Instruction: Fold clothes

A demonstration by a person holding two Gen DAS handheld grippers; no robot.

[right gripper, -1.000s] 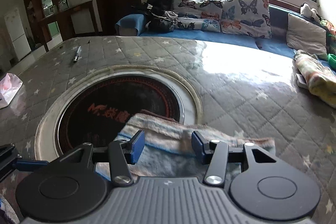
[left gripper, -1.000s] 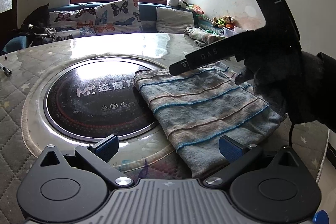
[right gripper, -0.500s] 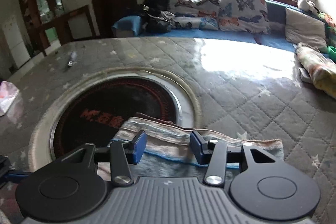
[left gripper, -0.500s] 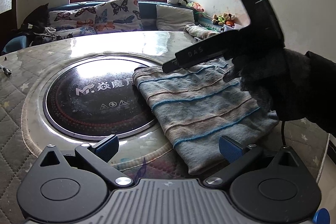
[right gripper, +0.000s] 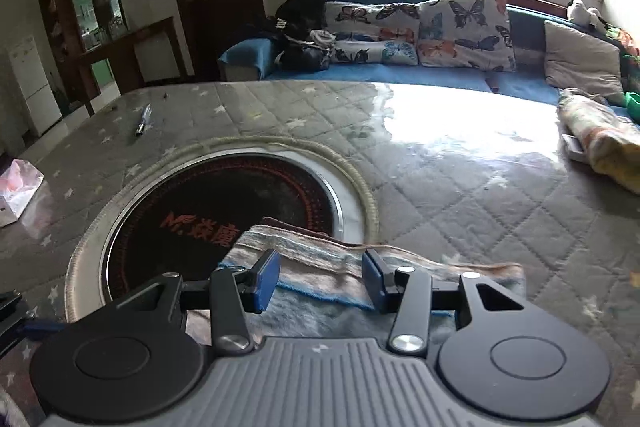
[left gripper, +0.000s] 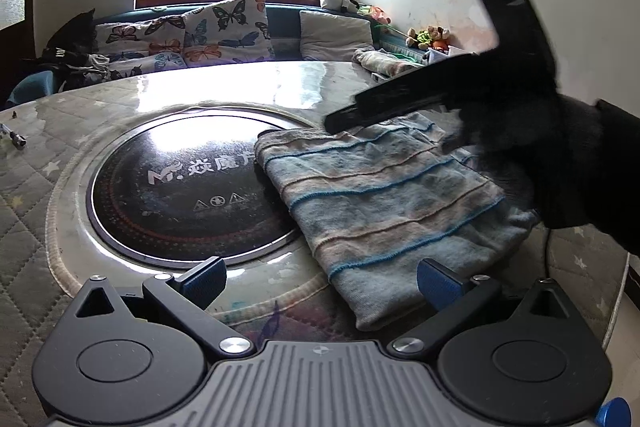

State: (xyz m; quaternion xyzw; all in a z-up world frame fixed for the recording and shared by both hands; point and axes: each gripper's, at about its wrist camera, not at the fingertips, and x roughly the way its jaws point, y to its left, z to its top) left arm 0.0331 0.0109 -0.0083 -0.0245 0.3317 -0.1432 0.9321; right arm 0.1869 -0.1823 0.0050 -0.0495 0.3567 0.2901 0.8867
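A folded cloth [left gripper: 380, 195] with blue and beige stripes lies flat on the quilted table [left gripper: 36, 171], its left edge over the black round cooktop [left gripper: 172, 187]. My left gripper [left gripper: 320, 281] stands open wide just before the cloth's near corner, with nothing between its pads. A gloved hand [left gripper: 560, 155] holds my right gripper [left gripper: 340, 119] over the cloth's far edge. In the right wrist view the right gripper [right gripper: 320, 279] is partly open above the cloth [right gripper: 320, 259], which lies flat under the gap; the pads do not press it.
A second rolled garment [right gripper: 600, 143] lies at the table's far right. A pen [right gripper: 143, 121] and a pink plastic packet [right gripper: 16, 187] rest on the left part of the table [right gripper: 460, 187]. A sofa with butterfly cushions [right gripper: 440, 27] runs behind.
The right gripper has drifted slightly along the cloth's far edge and its jaws have narrowed a touch. The left gripper and the cloth have not moved.
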